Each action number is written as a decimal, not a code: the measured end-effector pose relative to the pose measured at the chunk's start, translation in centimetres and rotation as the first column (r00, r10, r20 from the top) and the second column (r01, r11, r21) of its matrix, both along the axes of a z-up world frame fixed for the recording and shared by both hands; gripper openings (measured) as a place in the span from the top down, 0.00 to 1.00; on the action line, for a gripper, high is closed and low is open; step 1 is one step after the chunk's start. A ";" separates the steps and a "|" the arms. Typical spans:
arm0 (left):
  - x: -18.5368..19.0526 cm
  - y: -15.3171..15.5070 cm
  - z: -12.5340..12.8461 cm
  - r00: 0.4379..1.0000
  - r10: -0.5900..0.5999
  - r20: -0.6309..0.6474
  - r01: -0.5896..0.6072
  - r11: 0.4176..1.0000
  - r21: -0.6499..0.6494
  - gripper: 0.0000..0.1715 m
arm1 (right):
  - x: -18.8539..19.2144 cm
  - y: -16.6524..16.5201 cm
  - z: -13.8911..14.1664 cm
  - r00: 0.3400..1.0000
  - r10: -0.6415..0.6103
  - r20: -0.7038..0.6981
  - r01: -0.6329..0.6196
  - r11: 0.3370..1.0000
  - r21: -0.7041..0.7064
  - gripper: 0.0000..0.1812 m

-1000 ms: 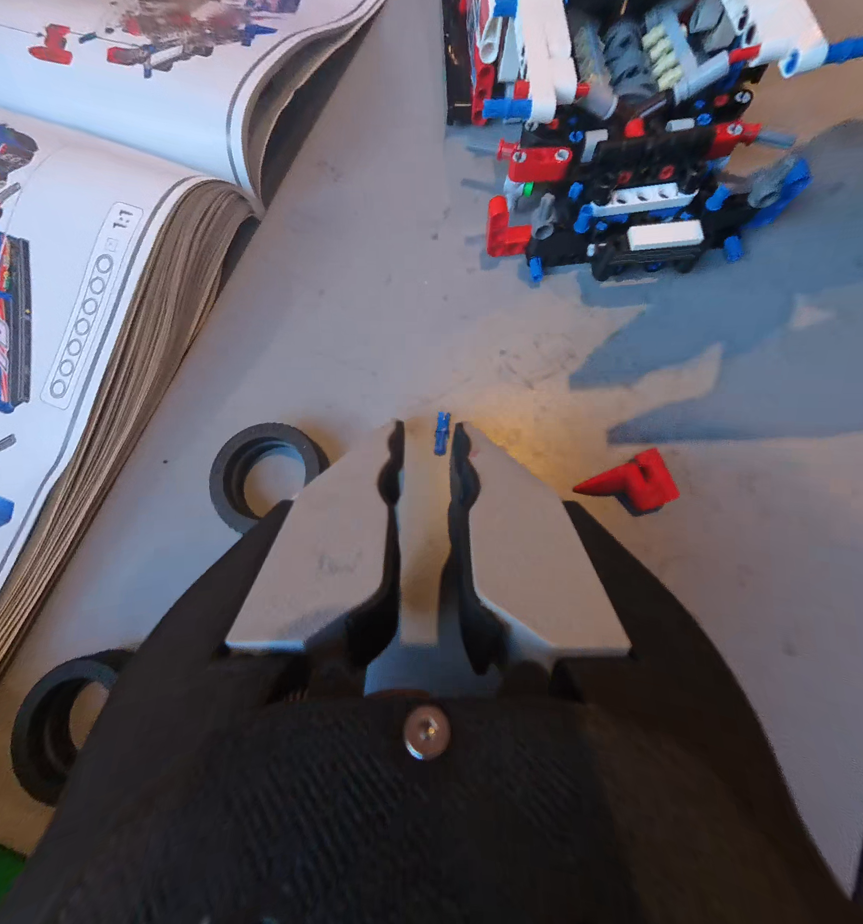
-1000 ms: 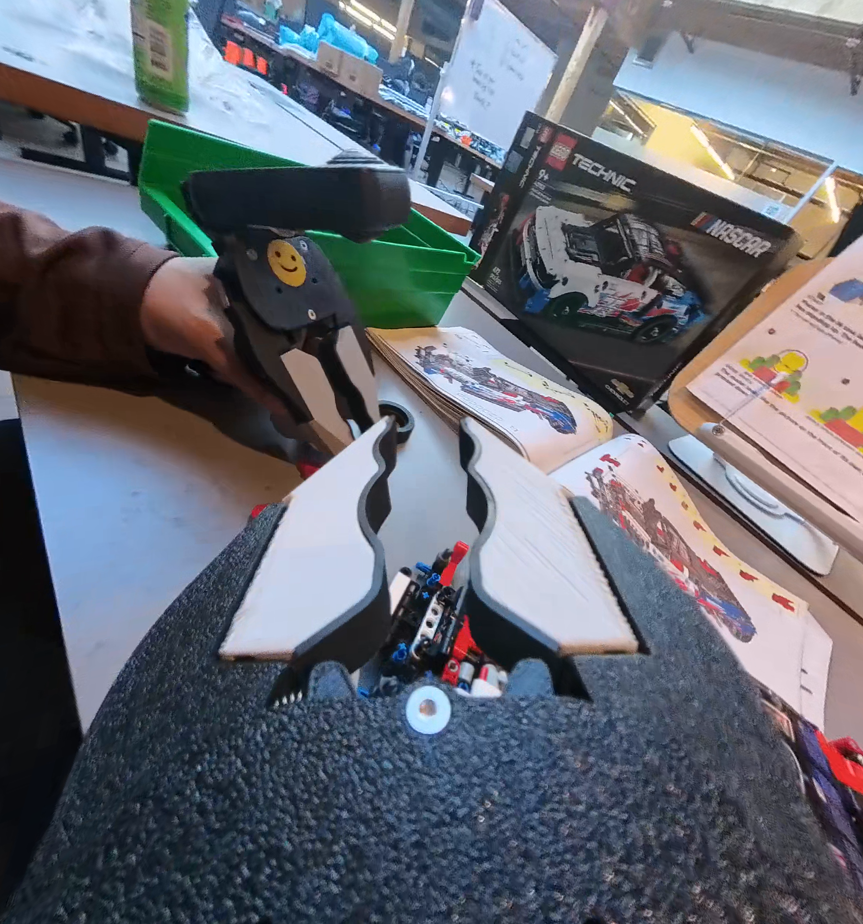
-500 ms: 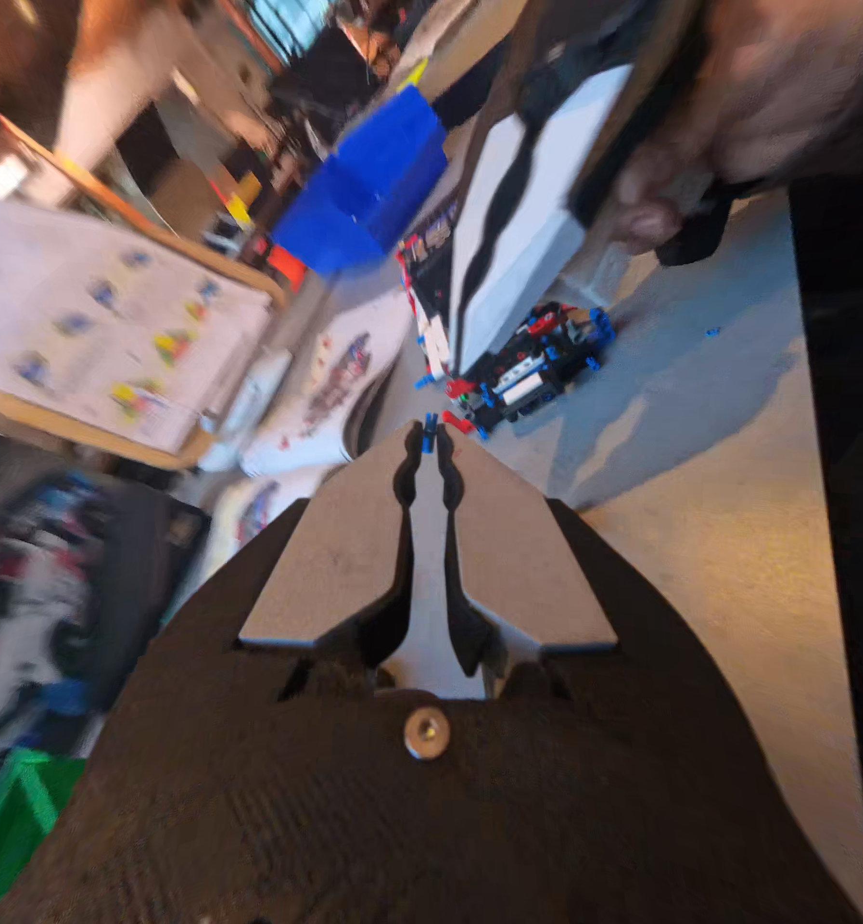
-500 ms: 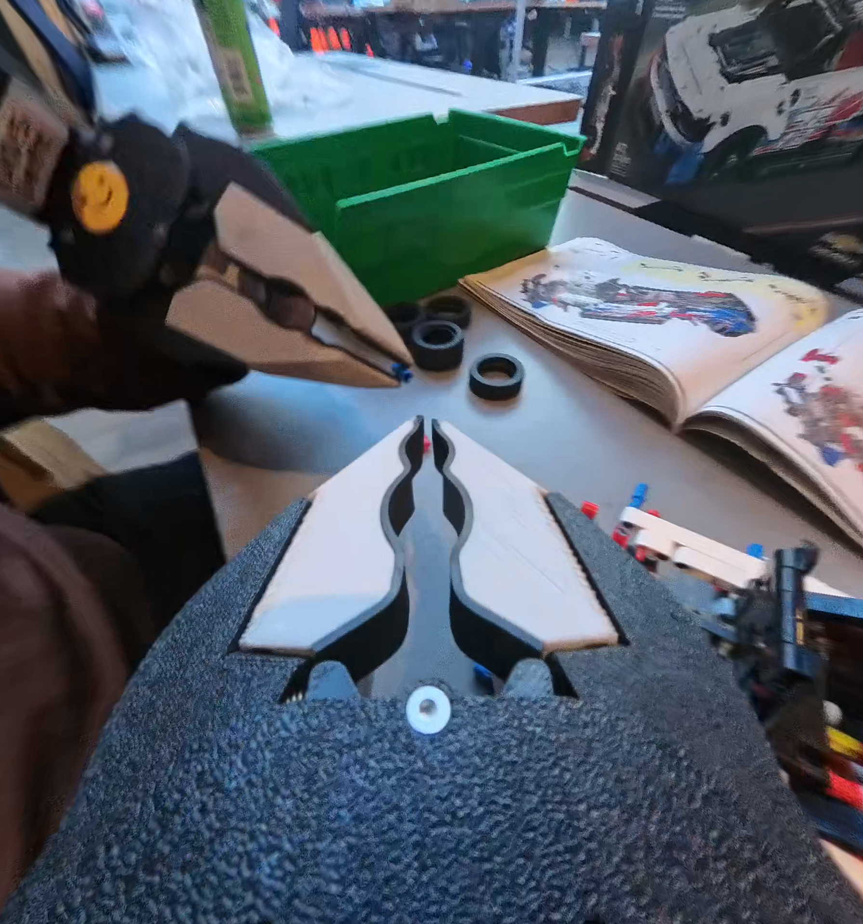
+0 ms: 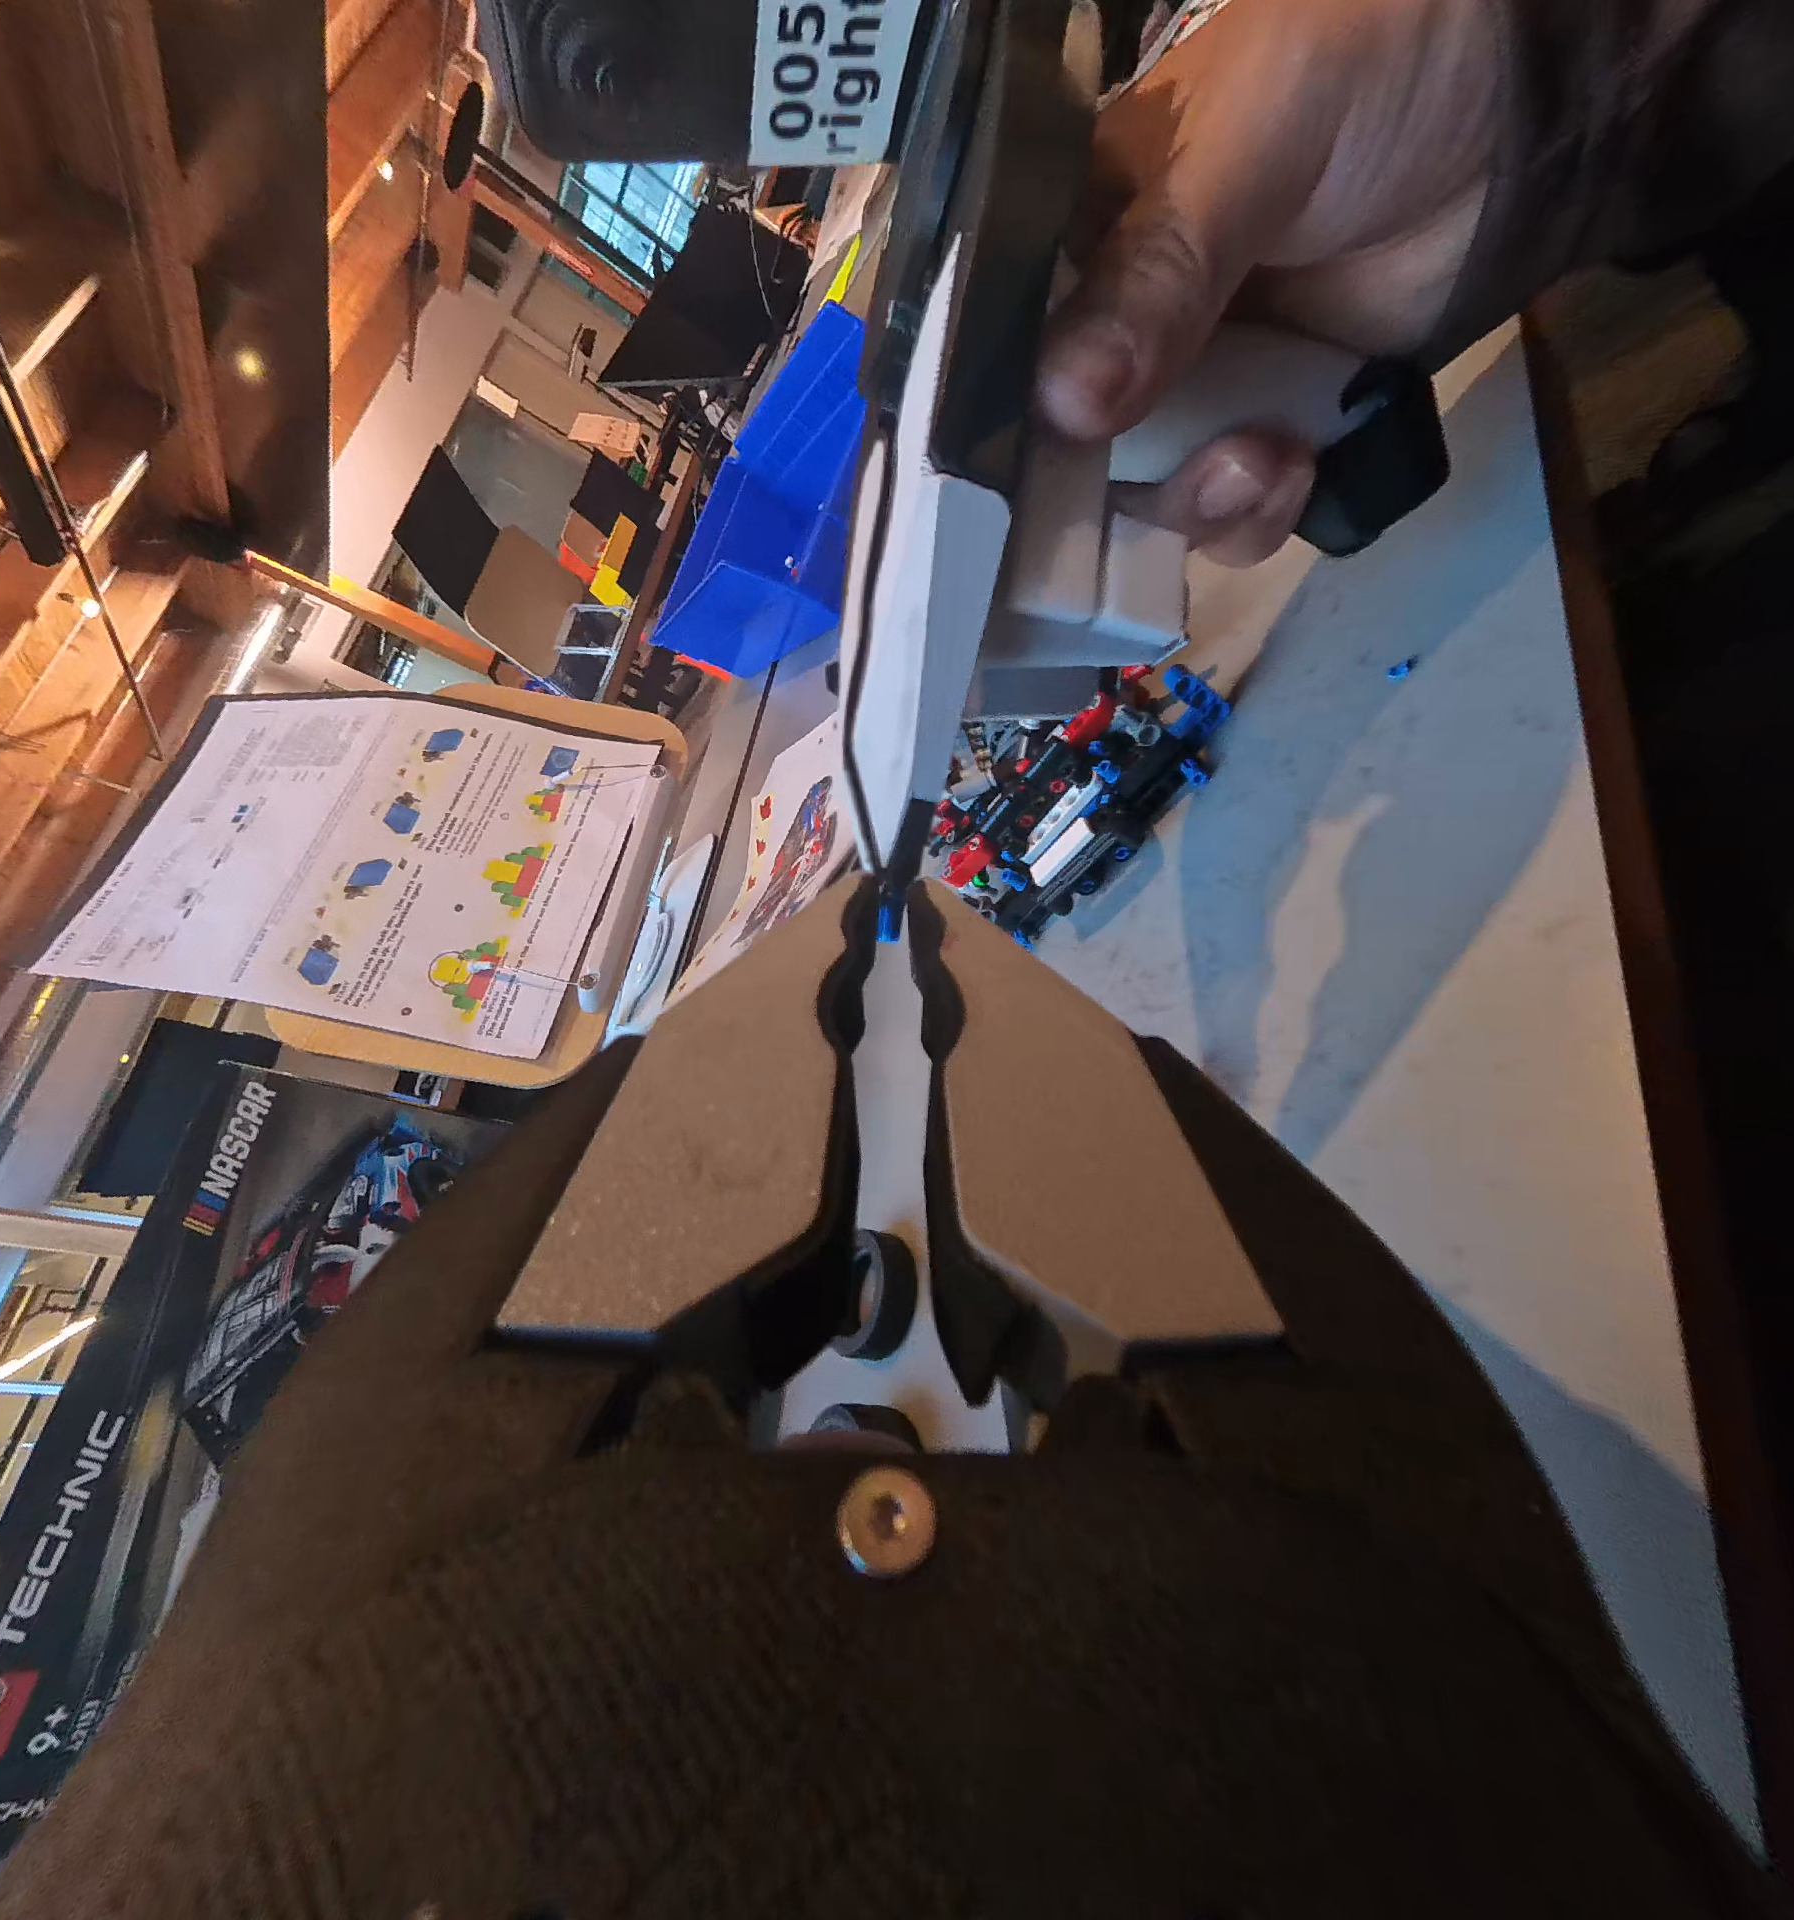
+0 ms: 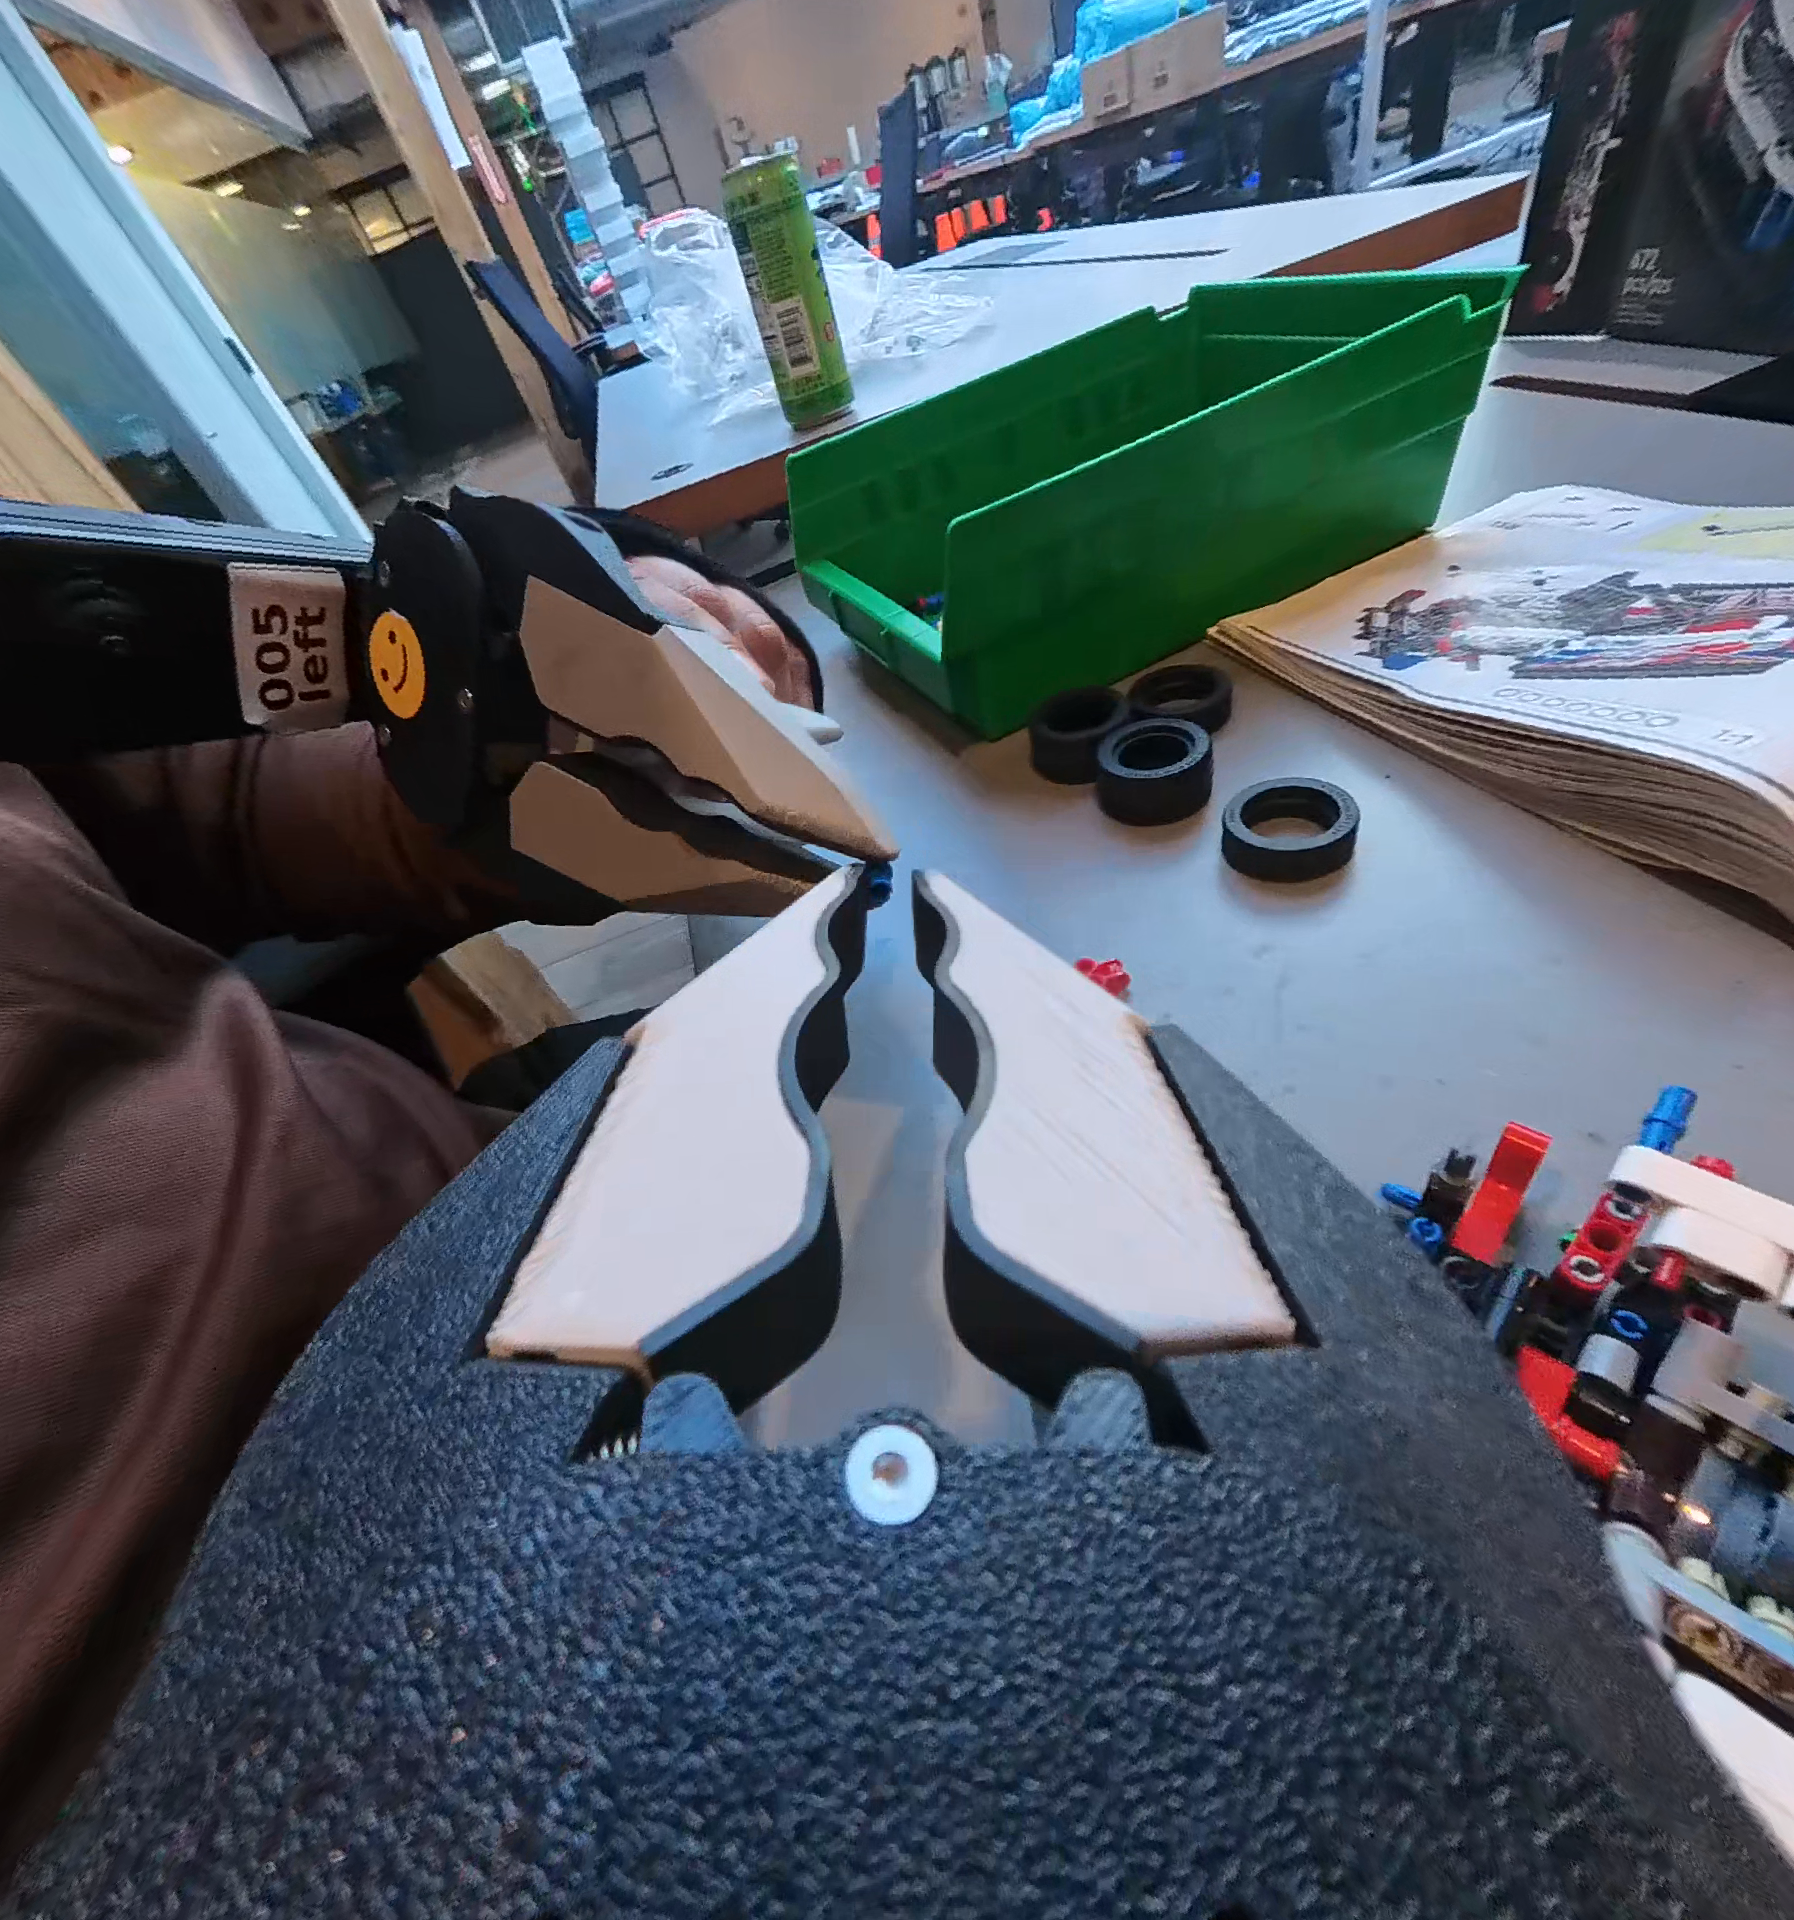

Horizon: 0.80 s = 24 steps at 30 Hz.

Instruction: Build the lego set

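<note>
Left gripper (image 5: 886,902) pinches a small blue pin (image 5: 886,921) at the very tips, held in the air above the tabletop (image 6: 1392,966). Right gripper (image 6: 888,883) is spread slightly, holding nothing, its tips almost touching the pin; this looks like a hand-over.

Risks, as judged:
- Pin is held only at the extreme tips. If the left lets go before the right closes, it probably drops and rolls.
- Right gripper's left fingertip (image 6: 846,894) sits close against the pin; a nudge could twist it out of the pinch.
- Pin may arrive skewed, awkward for insertion.

Part-built model (image 6: 1641,1299) lies on the tabletop, at the lower right in the right wrist view.

Surface: pale grey tabletop, smooth. On it: four black tyres (image 6: 1288,828), green bin (image 6: 1132,520), open instruction book (image 6: 1599,665), red piece (image 6: 1103,972).

Room: workshop with more benches, a green can (image 6: 784,291), a blue bin (image 5: 768,540).
</note>
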State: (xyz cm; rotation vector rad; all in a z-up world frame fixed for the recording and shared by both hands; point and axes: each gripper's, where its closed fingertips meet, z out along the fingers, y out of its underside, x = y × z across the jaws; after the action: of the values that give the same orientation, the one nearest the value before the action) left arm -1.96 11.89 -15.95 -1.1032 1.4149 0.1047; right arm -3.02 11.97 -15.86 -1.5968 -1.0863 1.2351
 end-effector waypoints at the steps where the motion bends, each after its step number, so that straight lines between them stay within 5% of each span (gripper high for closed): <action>1: 0.0 0.0 -0.1 1.000 0.000 0.001 0.000 1.000 -0.004 0.99 | 0.0 -0.2 -0.1 1.000 0.014 0.000 -0.014 1.000 -0.007 0.97; 9: -0.2 0.6 -1.3 0.999 0.024 0.039 -0.020 0.996 -0.082 0.99 | -0.2 0.3 -1.2 0.998 0.011 0.065 -0.014 0.999 0.041 0.98; 18: -0.4 2.1 -4.0 0.984 0.073 0.160 -0.033 0.970 -0.240 0.97 | 0.8 3.1 -4.4 0.945 -0.166 0.282 0.097 0.965 0.242 0.98; 24: -2.7 4.5 -2.4 0.927 0.193 0.322 -0.095 0.950 -0.297 0.98 | 1.7 4.9 -5.8 0.886 -0.268 0.377 0.117 0.918 0.378 0.98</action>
State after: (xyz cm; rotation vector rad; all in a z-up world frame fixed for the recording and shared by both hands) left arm -4.65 16.41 -18.32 -1.3830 1.0460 -0.1823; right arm -1.30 16.92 -21.70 -1.6825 -1.2875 0.5289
